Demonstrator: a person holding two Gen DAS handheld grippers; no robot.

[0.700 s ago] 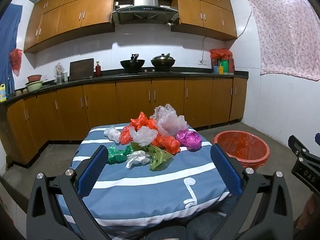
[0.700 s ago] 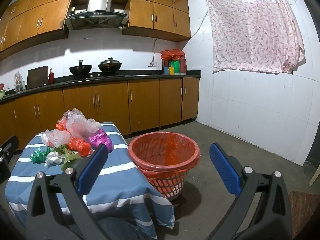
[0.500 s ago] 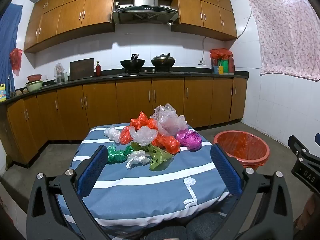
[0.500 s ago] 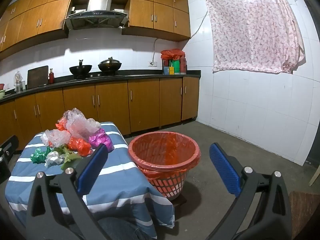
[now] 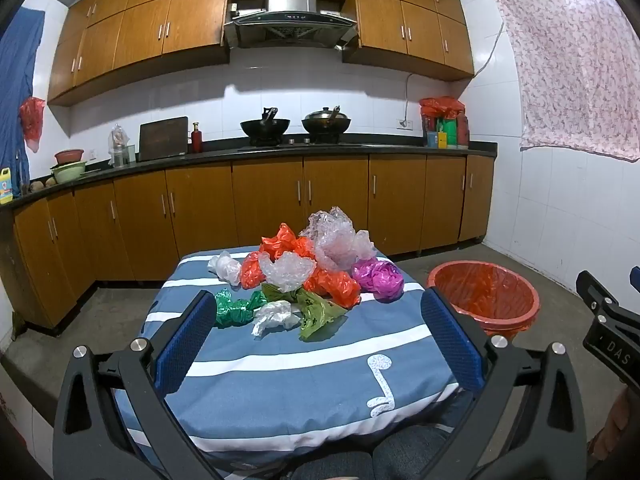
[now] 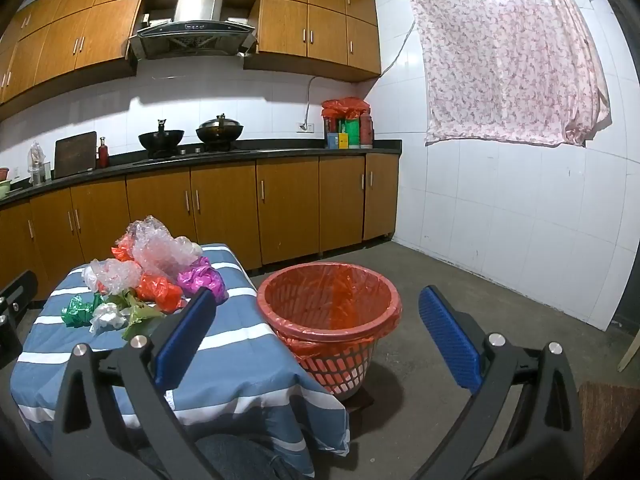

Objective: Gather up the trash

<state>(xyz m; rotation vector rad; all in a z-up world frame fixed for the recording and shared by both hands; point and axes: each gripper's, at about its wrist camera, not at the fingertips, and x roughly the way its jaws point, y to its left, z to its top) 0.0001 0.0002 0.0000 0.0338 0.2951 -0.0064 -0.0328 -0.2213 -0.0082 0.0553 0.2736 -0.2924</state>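
Note:
A heap of crumpled plastic bags (image 5: 304,272) lies on a small table with a blue and white striped cloth (image 5: 288,372): orange, clear, purple, green and white ones. The heap also shows in the right wrist view (image 6: 152,276). A red basket lined with a red bag (image 6: 330,316) stands on the floor right of the table; it also shows in the left wrist view (image 5: 482,296). My left gripper (image 5: 320,340) is open and empty, held over the table's near side, short of the heap. My right gripper (image 6: 320,336) is open and empty, facing the basket.
Wooden kitchen cabinets and a dark counter (image 5: 280,152) with woks run along the far wall. A white tiled wall with a pink hanging cloth (image 6: 508,60) is on the right. Bare concrete floor (image 6: 460,300) surrounds the basket. My right gripper's body shows at the left view's right edge (image 5: 608,336).

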